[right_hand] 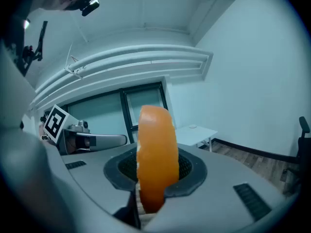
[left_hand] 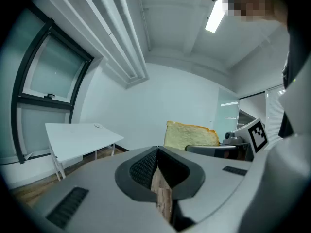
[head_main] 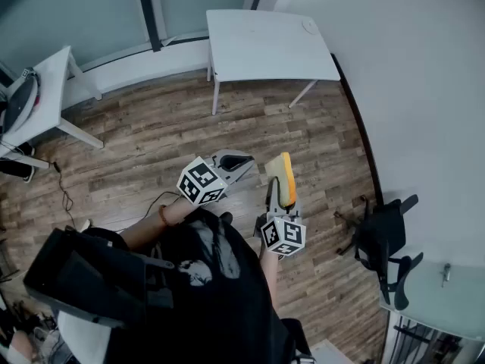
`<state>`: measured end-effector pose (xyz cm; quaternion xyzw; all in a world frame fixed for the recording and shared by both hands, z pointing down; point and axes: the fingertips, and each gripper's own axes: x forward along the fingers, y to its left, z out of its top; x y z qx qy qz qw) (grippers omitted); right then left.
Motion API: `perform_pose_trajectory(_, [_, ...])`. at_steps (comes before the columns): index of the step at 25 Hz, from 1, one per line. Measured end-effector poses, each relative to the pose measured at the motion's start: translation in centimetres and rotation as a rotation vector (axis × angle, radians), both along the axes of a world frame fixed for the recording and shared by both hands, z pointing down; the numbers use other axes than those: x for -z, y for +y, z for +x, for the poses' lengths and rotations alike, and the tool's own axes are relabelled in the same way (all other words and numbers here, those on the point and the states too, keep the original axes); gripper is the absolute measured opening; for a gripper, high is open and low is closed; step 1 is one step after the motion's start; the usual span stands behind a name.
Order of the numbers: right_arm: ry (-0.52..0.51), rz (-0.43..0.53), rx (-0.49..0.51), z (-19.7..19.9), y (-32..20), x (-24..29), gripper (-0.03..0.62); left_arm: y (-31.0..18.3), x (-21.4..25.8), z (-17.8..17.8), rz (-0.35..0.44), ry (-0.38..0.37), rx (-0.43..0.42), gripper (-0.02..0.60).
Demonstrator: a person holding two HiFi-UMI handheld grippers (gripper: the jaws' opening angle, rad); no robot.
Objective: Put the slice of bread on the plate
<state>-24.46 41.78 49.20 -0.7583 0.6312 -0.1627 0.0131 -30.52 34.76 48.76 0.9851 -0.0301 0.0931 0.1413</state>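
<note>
A slice of bread (head_main: 286, 174) with an orange-brown crust stands on edge in my right gripper (head_main: 279, 194), which is shut on it above the wooden floor. In the right gripper view the slice (right_hand: 156, 159) shows edge-on between the pads. My left gripper (head_main: 244, 161) is held just left of it, shut with nothing in it. In the left gripper view the slice (left_hand: 191, 135) rises beyond the closed jaw tips (left_hand: 158, 154). A small white plate (head_main: 311, 26) lies on the far right corner of a white table (head_main: 258, 48) ahead; it also shows as the plate (right_hand: 193, 126).
A second white table (head_main: 47, 89) stands at the left by the window wall. A black office chair (head_main: 385, 237) and a glass-topped table (head_main: 447, 298) stand at the right along the white wall. A cable (head_main: 64, 192) runs over the floor at the left.
</note>
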Motion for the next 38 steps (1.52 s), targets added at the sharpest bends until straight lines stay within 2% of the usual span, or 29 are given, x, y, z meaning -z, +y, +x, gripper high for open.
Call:
perform_pose_trajectory(14, [-0.004,-0.004,0.007,-1.0,-1.2,-0.5,0.1,-1.3,-0.5,-1.0,-0.013,-0.01,0.004,0.005])
perform_pose_trajectory(19, [-0.077,0.02,-0.036,-0.4,-1.9,-0.9,0.1,-2.2,-0.7,-1.3,-0.019,-0.012,0.001,0.005])
perform_pose_trajectory(26, [-0.105,0.026,-0.044,-1.3,-3.1,-1.6,0.1,-3.6,-1.9,-2.3,-0.044,-0.015,-0.019,0.005])
perform_pose_trajectory(30, [-0.172,0.069,0.005,-2.3,-3.5,-1.7,0.098,-3.9,-2.8,-2.3,-0.042,-0.046,-0.047,0.005])
perform_pose_trajectory(34, [-0.209,0.038,0.043,-1.3,-4.6,-2.8,0.098,-4.8,-3.6,-1.3,-0.076,-0.04,-0.046,0.005])
perform_pose_trajectory(38, [-0.252,0.03,0.109,0.9,-6.5,-3.3,0.098,-6.2,-4.3,2.0,-0.105,-0.051,-0.034,0.005])
